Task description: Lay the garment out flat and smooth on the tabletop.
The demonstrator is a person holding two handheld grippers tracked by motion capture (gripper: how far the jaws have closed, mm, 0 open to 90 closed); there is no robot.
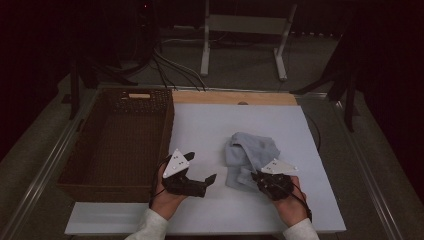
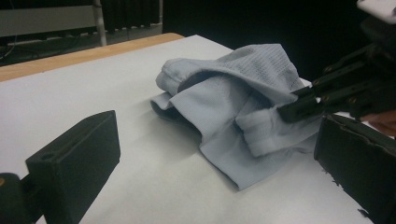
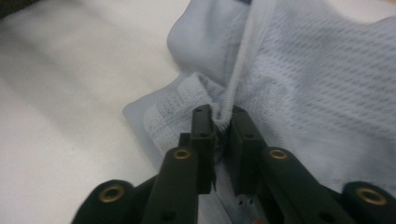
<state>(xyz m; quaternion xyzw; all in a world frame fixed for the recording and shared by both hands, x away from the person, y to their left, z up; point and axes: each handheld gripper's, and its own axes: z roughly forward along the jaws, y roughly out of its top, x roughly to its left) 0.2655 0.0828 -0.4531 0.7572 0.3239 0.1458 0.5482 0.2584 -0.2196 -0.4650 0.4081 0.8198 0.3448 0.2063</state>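
The right claw (image 3: pixel 219 122) has its jaws drawn nearly together on a fold of the grey cloth (image 3: pixel 303 79), pinching a ribbed hem and a corded seam that runs up between the tips. From the high view, this claw (image 1: pixel 256 176) sits at the cloth's (image 1: pixel 250 150) near edge, held by the person's right hand (image 1: pixel 290 202), with its pale three-cornered plate above it. In the left gripper view the same right claw (image 2: pixel 287 112) comes in from the right side and bites the hem at the cloth's (image 2: pixel 224 102) lower right corner. The left claw (image 1: pixel 207 181) is spread wide, its jaws well apart, holding nothing; it hovers over bare surface (image 1: pixel 200 125) just left of the cloth, gripped by the left hand (image 1: pixel 165 200). Its own view looks between the two black jaws toward the cloth, which lies near but not touching them. The cloth is a crumpled heap of light grey mesh fabric, bunched high at the far end and flatter toward the person, resting on the white surface a little right of its middle. A brown woven basket (image 1: pixel 120 140) stands along the surface's left edge, beside the left hand. A strip of bare wood (image 1: pixel 235 97) borders the far side of the white sheet.
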